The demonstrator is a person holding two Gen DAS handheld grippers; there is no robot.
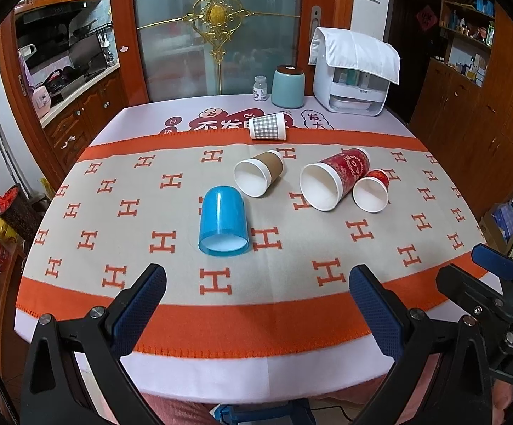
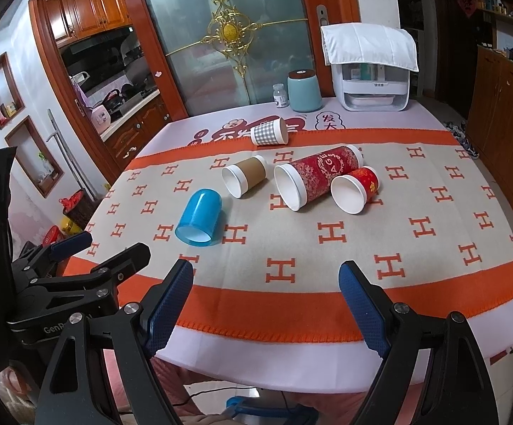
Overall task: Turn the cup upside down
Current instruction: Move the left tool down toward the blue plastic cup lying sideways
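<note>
Hovering at the near edge of the counter [image 1: 291,364], both spread wide and holding nothing: left hand-held gripper [image 1: 258,285], right hand-held gripper [image 2: 266,279]. Lying on their sides across the patterned cloth [image 1: 171,322], five cups, all well apart from the pads. Resting nearest, mouth toward the cameras, blue cup [image 1: 223,222], probably the first target for being closest. Lying behind it, brown cup [image 1: 258,173], tall red cup [image 1: 334,179] touching small red cup [image 1: 372,191], and checked cup [image 1: 268,125] farthest back. Judging nothing flipped yet.
</note>
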